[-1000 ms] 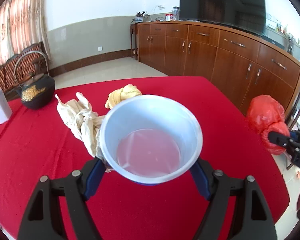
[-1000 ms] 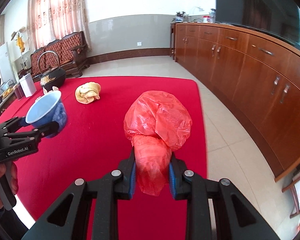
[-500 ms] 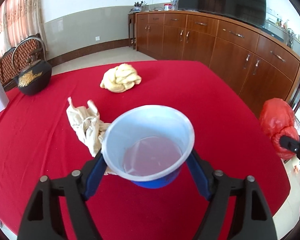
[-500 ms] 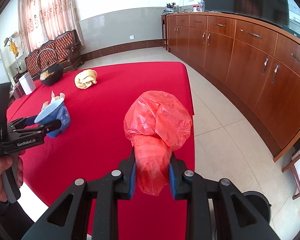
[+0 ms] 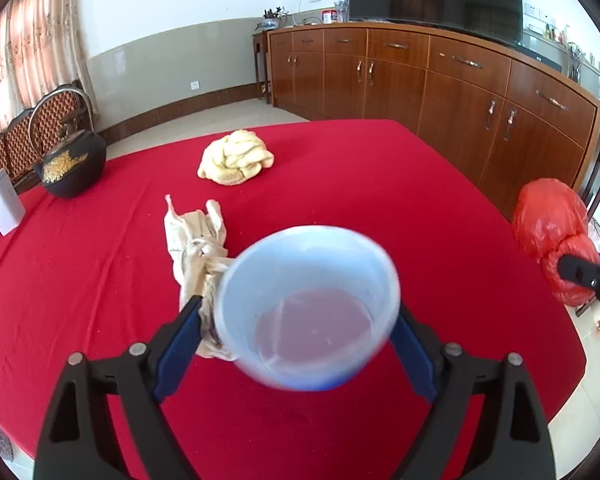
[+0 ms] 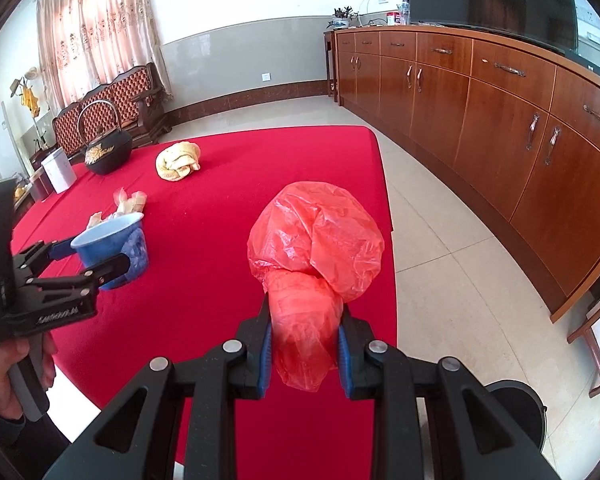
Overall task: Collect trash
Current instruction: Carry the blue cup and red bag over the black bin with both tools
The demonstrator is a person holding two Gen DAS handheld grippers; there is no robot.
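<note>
My left gripper point(image 5: 296, 320) is shut on a blue plastic cup point(image 5: 308, 304) with a pale inside, held above the red table point(image 5: 380, 184); the cup also shows in the right wrist view point(image 6: 112, 250). My right gripper point(image 6: 304, 320) is shut on a crumpled red plastic bag point(image 6: 316, 240), held above the table's right edge; the bag also shows in the left wrist view point(image 5: 552, 236). A crumpled beige bag point(image 5: 196, 236) lies on the table behind the cup. A yellow cloth wad point(image 5: 236, 158) lies further back.
A black iron teapot point(image 5: 70, 164) and a white box point(image 5: 2, 202) stand at the table's far left. A long wooden sideboard point(image 6: 500, 112) runs along the right. A black bin point(image 6: 516, 412) stands on the tiled floor at lower right.
Both grippers have pulled back and risen with their loads. The cup now sits away from the beige bag, more table shows, and the black bin has come into the right wrist view.
</note>
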